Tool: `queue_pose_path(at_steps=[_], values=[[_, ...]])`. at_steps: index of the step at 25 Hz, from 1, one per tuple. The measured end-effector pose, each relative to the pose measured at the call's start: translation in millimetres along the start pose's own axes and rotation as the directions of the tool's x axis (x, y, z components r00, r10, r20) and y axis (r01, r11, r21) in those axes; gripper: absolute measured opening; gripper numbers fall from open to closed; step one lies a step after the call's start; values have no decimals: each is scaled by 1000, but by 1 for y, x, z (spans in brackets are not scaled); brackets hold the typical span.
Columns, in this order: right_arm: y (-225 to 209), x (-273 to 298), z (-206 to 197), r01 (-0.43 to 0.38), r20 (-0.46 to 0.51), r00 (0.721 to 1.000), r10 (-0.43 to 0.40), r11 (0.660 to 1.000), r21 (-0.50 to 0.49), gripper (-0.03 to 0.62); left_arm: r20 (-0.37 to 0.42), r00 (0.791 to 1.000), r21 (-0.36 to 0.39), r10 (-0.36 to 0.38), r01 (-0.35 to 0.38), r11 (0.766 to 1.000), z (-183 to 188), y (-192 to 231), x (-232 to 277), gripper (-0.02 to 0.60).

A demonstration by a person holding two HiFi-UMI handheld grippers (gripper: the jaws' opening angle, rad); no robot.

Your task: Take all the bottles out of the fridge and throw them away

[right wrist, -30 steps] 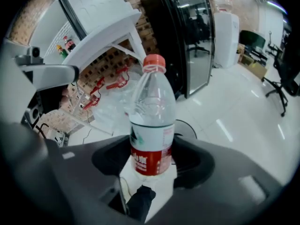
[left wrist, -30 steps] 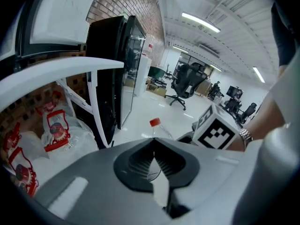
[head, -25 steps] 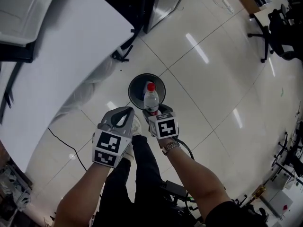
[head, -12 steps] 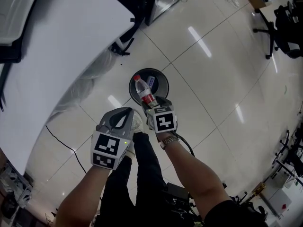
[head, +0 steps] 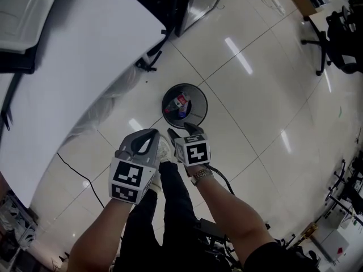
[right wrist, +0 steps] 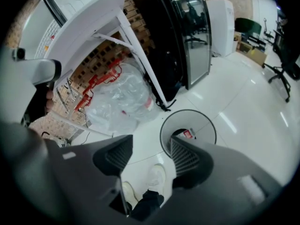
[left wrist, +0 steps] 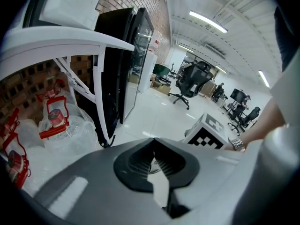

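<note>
Fingers (right wrist: 187,156) of the right gripper (head: 181,131) were seen released and empty, having just been eased slightly closer together with nothing between them. The bottle (head: 181,102) gripped there a second earlier had been let go and was found lying inside the bin (head: 205,104) on the floor (head: 255,123), so this bottle was judged disposed of. It lay near, at twelve o'clock from the right fingers, untouched. The left gripper (head: 152,134) was clenched on nothing, with the bin at one o'clock from it.
</note>
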State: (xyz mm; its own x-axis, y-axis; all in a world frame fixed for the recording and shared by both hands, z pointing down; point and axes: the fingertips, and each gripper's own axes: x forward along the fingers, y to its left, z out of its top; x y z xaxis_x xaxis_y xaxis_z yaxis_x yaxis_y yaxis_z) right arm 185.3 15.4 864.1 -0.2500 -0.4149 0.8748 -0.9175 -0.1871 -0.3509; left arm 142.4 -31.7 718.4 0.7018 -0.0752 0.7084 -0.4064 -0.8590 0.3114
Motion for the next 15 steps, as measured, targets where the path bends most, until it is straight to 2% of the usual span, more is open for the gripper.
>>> queue_pose_path(at_steps=[9, 15], values=[[21, -29, 11, -14, 29, 999, 15, 999, -32, 252, 47, 998, 10, 35, -36, 999, 15, 1, -27, 3], [46, -72, 30, -33, 78, 996, 38, 997, -76, 252, 81, 995, 19, 60, -62, 998, 33, -8, -58, 4]])
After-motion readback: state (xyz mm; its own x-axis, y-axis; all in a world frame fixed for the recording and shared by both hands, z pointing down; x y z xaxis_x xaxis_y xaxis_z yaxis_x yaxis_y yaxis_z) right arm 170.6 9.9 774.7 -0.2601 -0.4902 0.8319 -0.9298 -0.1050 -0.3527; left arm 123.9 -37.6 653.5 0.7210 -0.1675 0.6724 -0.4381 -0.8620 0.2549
